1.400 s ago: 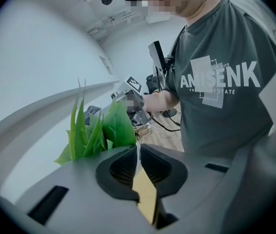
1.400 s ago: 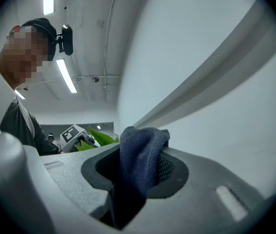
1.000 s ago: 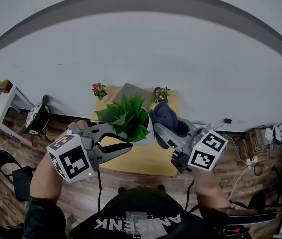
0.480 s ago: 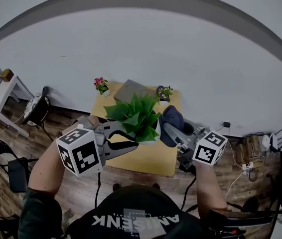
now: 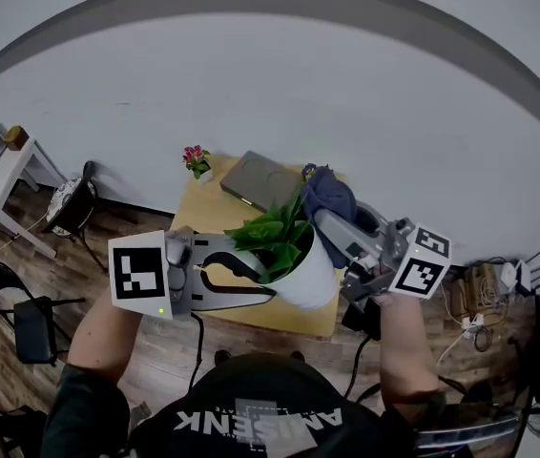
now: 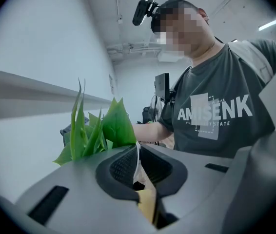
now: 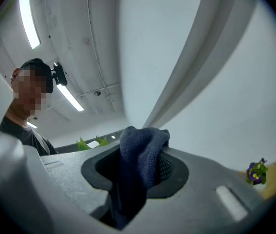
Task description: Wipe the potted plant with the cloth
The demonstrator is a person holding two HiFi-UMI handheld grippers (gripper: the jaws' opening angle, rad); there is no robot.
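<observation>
The potted plant, green leaves (image 5: 272,235) in a white pot (image 5: 314,277), is held tilted above the yellow wooden table (image 5: 215,213). My left gripper (image 5: 264,281) is shut on the pot's thin white rim (image 6: 137,152), with the leaves (image 6: 103,129) just beyond its jaws. My right gripper (image 5: 335,219) is shut on a dark blue cloth (image 5: 328,195) that hangs bunched above and behind the leaves. In the right gripper view the cloth (image 7: 139,156) fills the jaws, and leaf tips (image 7: 84,144) show at the left.
A grey flat pad (image 5: 260,181) lies on the table's far side, and a small pot of pink flowers (image 5: 195,159) stands at its far left corner. A purple-flowered pot (image 7: 255,171) sits on the table. Chairs (image 5: 70,219) stand left; cables (image 5: 478,292) lie right.
The pot has tipped so its white side now shows, and my left gripper has rolled with it. My right gripper has carried the cloth up and away from me, past the leaves.
</observation>
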